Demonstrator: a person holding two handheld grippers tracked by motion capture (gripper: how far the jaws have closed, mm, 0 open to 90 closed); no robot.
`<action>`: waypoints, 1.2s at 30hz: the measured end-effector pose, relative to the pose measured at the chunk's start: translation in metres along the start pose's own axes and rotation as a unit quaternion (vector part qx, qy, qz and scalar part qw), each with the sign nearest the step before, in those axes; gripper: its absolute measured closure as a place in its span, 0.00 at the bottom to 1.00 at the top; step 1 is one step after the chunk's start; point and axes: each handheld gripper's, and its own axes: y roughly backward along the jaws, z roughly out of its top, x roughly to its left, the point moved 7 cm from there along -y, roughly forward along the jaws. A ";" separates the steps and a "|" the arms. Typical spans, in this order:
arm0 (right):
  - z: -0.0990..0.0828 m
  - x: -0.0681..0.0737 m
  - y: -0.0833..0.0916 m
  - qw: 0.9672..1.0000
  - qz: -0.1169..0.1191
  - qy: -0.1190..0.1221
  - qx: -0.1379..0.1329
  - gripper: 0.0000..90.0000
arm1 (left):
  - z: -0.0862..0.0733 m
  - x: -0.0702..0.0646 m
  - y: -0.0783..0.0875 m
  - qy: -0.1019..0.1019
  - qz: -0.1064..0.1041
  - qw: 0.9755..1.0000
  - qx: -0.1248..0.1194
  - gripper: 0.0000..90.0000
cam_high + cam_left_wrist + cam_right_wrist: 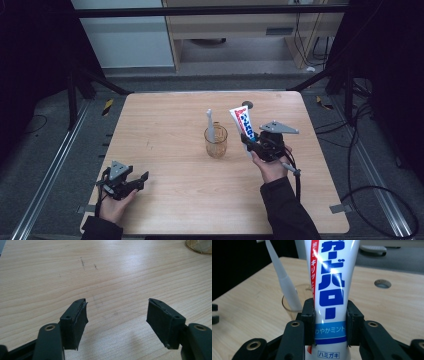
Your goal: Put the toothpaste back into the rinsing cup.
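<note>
Toothpaste tube (241, 122) is what we are gripping in the right gripper (254, 144), and in the high view we are seeing it standing nearly upright above the wooden table (165, 150), its flat crimped end up and leaning a little toward the left. Our right hand (271, 167) is holding the gripper at the tube's lower end. Just beside the tube, on its left, a clear amber cup (216, 142) is standing on the table with a white toothbrush (210, 125) sticking up out of it; cup and tube are close but not touching. Our left gripper (134, 183) is resting low near the table's front left corner, well apart from all of this, in our left hand (116, 206).

Moving to the left gripper view, we are looking along two black jaws standing wide apart with bare tabletop (105, 277) between them and nothing held. The cup's rim (198, 247) is peeking in at the top right corner.

Turning to the right gripper view, we are seeing both pads (309, 325) pressing on the tube (329, 290) from either side, across its blue band near the bottom. Behind it on the left the toothbrush (284, 282) is leaning in the cup (289, 305), partly hidden by the left jaw. A round hole (382, 283) is showing in the table (242, 315) farther off to the right.
</note>
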 end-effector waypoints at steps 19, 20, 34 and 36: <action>0.044 -0.005 -0.031 0.994 -0.008 -0.035 -0.105 0.74 | 0.000 0.000 0.000 0.000 0.001 1.000 -0.003 0.35; 0.045 -0.005 -0.034 0.993 -0.009 -0.037 -0.108 0.74 | 0.000 0.000 0.000 0.001 0.001 1.000 -0.002 0.35; 0.051 0.003 -0.067 0.989 -0.009 -0.048 -0.137 0.74 | 0.001 0.001 0.000 -0.001 0.002 1.000 -0.004 0.35; 0.050 0.004 -0.071 0.989 -0.007 -0.049 -0.139 0.74 | 0.001 0.001 0.000 -0.001 0.002 1.000 -0.004 0.35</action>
